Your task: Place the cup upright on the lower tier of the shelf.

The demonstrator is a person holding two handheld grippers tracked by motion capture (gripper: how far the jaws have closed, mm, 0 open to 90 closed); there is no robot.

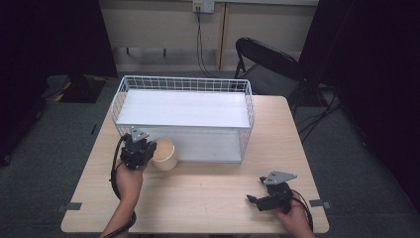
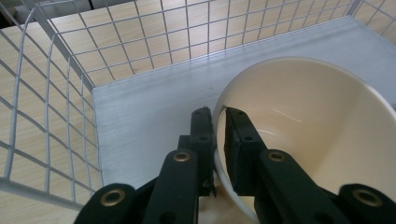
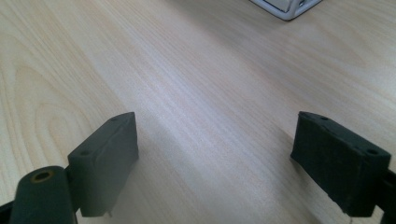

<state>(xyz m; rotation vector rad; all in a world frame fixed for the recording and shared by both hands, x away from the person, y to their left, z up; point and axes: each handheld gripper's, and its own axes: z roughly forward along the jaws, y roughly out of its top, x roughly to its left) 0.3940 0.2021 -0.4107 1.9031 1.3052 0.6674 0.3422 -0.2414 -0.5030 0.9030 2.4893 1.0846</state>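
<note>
A cream round cup point(image 1: 165, 154) stands just in front of the white wire basket point(image 1: 183, 85) on the wooden table. My left gripper point(image 1: 149, 147) is shut on the cup's left rim; in the left gripper view the cup point(image 2: 317, 135) opens wide at right, its thin wall pinched at my left gripper point(image 2: 219, 126). The cup looks empty inside. My right gripper point(image 1: 255, 198) rests low over the table near the front right, open, with bare wood between its fingers point(image 3: 107, 154).
The basket's white floor point(image 2: 154, 112) and wire wall point(image 2: 46, 121) lie right behind the cup. A corner of the basket's base point(image 3: 287, 7) shows far off in the right gripper view. A black folding chair point(image 1: 267, 62) stands behind the table.
</note>
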